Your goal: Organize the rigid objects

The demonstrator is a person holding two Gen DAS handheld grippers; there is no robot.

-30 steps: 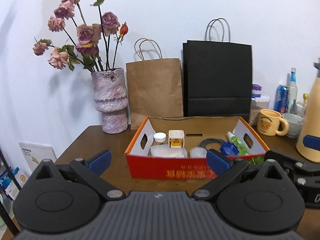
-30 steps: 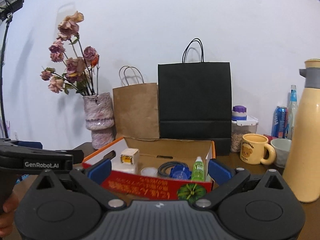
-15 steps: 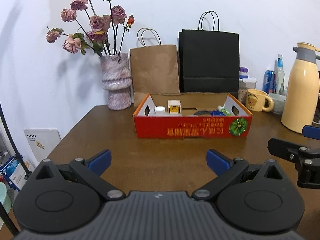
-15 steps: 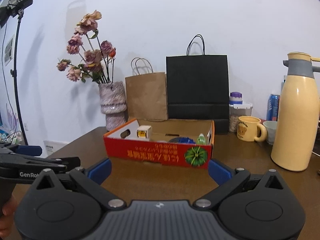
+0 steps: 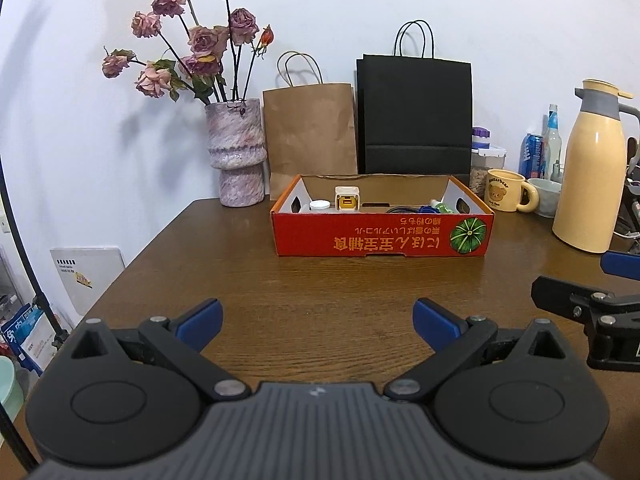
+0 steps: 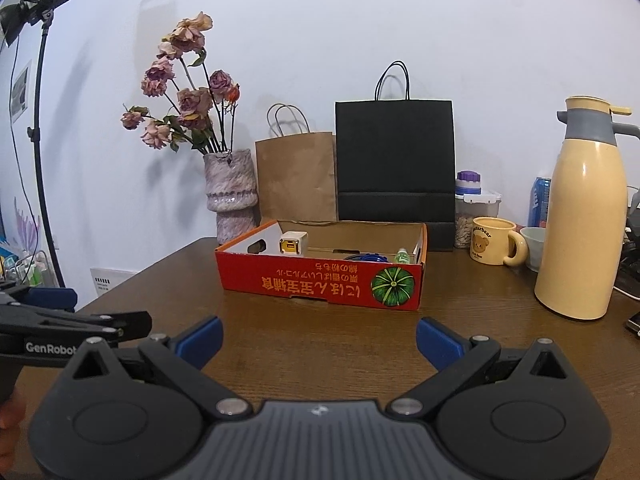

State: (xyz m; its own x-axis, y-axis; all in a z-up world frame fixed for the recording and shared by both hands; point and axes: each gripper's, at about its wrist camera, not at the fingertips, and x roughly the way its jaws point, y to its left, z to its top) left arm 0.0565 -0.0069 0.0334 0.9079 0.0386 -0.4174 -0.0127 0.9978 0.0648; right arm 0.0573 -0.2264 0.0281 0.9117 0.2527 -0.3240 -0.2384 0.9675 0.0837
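Brown table (image 5: 320,304) bare before box (image 5: 380,236).

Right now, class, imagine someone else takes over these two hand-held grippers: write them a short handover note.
Left gripper: open, empty, over the bare brown wooden table.
Right gripper: open, empty, likewise short of the box.
Red cardboard box with the pumpkin picture: mid-table, holding a white-and-yellow cube, a white-capped jar, a blue cable coil and a green bottle.
Done: no loose items show on the table in front of the box.
Left: probably nothing; check the box's contents.
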